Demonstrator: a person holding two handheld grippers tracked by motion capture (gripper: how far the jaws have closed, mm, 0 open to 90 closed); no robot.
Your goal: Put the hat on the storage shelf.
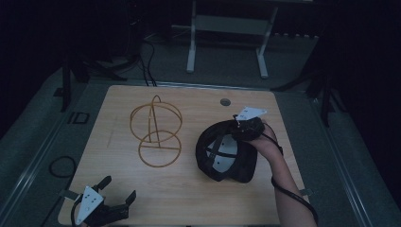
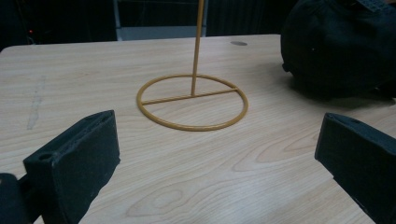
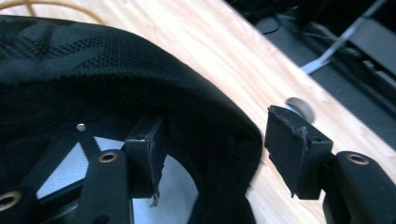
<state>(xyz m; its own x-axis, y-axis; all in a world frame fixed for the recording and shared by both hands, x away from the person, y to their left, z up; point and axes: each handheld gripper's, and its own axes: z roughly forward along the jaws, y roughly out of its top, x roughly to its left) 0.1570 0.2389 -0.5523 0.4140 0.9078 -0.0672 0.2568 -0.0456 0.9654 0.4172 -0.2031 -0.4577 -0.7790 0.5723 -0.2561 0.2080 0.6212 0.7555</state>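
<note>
The black cap (image 1: 227,151) lies upside down on the wooden table (image 1: 189,194), its hollow facing up, just to the right of the gold wire stand (image 1: 156,135) and clear of it by a strip of bare wood. The right claw (image 1: 241,128) is at the cap's far rim: in the right gripper view one jaw stands inside the hollow and the other outside the rim over the table, so the cap's wall (image 3: 219,130) sits between them with a gap on the outer side; the jaws are partly spread and the pads do not press on the fabric. Beyond the outer jaw, the small round hole (image 3: 301,107) in the table shows close to the cap's far edge, and the table's right edge runs not far past it, leaving a narrow margin on that side of the cap. The left claw (image 1: 116,191) rests at the table's near edge, well apart from the stand and to its near left, jaws wide with nothing between them. In the left gripper view the stand's ring base (image 2: 191,102) lies flat ahead with its upright rod rising from the crossbar, and open wood stretches between the jaws and the ring, with the cap off to the right of the stand
</note>
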